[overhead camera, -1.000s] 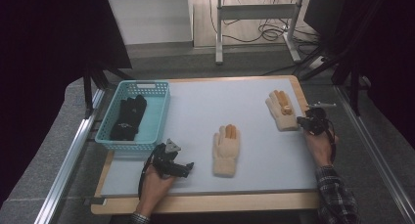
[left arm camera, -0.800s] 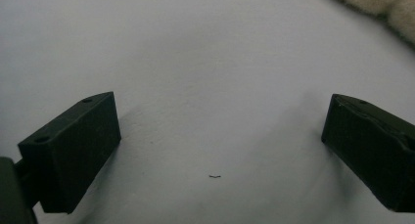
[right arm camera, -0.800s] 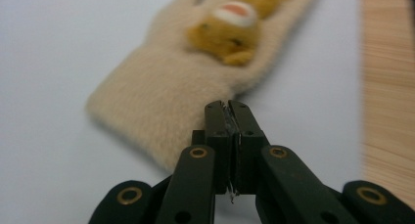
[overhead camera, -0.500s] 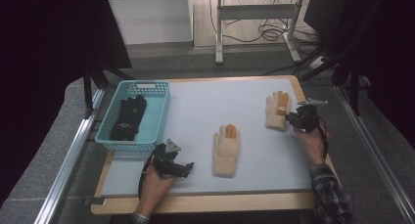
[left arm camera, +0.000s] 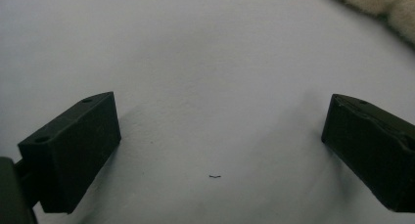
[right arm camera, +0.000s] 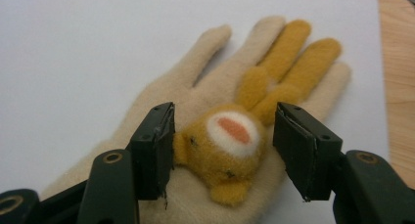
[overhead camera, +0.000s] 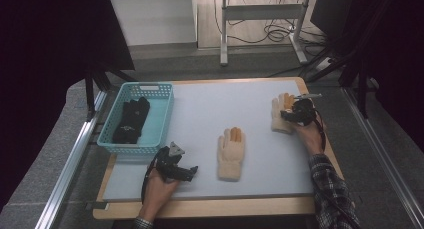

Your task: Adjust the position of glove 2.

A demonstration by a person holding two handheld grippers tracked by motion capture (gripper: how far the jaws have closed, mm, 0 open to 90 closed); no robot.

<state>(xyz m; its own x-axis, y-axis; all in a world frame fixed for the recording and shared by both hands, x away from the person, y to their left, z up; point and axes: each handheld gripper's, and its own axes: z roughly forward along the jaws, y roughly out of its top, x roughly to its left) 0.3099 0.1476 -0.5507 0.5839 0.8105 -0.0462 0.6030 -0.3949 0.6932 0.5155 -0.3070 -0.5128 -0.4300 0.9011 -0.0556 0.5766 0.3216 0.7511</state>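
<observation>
A cream glove [overhead camera: 276, 110] with orange fingers lies at the right of the white mat [overhead camera: 210, 109]. My right gripper [overhead camera: 289, 115] hovers low over it. In the right gripper view its jaws [right arm camera: 226, 116] have just been opening and now stand open on either side of the glove's orange animal-face patch [right arm camera: 230, 148]; the left pad is about touching it and the right pad is clear. A second cream glove [overhead camera: 231, 148] lies mid-mat. My left gripper [overhead camera: 189, 172] rests open on the mat near the front left, with bare mat between its jaws [left arm camera: 220, 121].
A teal basket [overhead camera: 150, 87] at the left holds black gloves [overhead camera: 131, 120]. The mat lies on a wooden board whose edge [right arm camera: 399, 87] runs just right of the right glove. A corner of the middle glove [left arm camera: 386, 1] shows beyond the left jaws.
The right hand has moved left from beside the right glove to over it, and its gripper's jaws have spread apart. The left hand has stayed where it was.
</observation>
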